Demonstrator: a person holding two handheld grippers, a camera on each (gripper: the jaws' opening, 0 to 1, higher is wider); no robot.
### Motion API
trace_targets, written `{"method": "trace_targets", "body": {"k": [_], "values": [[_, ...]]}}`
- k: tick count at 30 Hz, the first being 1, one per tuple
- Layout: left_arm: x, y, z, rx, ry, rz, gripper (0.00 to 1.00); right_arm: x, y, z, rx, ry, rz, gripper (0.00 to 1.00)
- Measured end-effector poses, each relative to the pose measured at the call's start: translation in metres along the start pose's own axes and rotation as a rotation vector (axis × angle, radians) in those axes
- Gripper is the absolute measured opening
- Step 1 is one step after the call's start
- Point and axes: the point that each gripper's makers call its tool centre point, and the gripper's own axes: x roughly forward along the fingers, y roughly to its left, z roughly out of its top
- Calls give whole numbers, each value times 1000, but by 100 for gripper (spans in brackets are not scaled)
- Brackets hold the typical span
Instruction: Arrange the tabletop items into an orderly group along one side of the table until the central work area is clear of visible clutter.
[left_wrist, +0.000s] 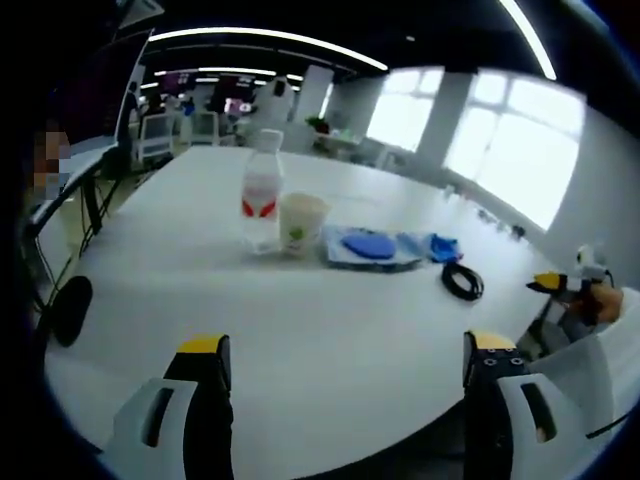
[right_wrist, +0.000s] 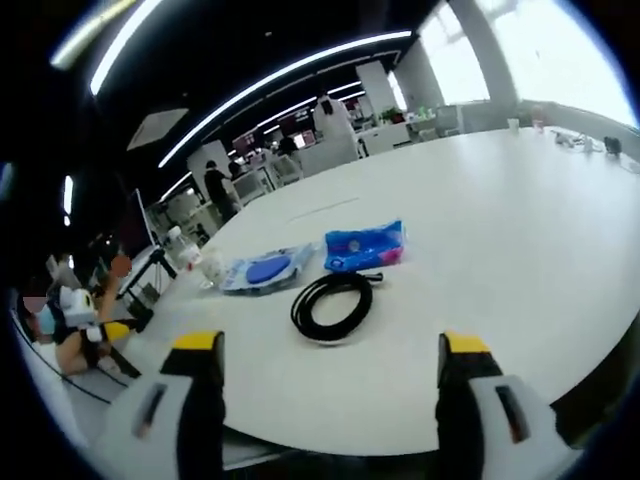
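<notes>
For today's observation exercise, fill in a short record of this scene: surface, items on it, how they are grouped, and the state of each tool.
surface: white table
bottle: clear water bottle, upright, beside paper cup
packets: clear pouch with blue disc; blue wipes pack
cable: black coil, near the wipes pack
grouping: loose row across the table
left tool: open, empty
right tool: open, empty

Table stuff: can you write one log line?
left gripper open | right gripper open | bottle, cup, cable untouched
</notes>
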Motion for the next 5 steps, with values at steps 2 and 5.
{"method": "trace_targets", "body": {"k": [2, 5], "values": [[0, 1, -1, 0, 4, 2, 93, -1, 1, -1, 2, 1, 0, 86], [0, 2, -2, -2, 6, 7, 93, 1, -2, -12, 0, 40, -10, 84]]}}
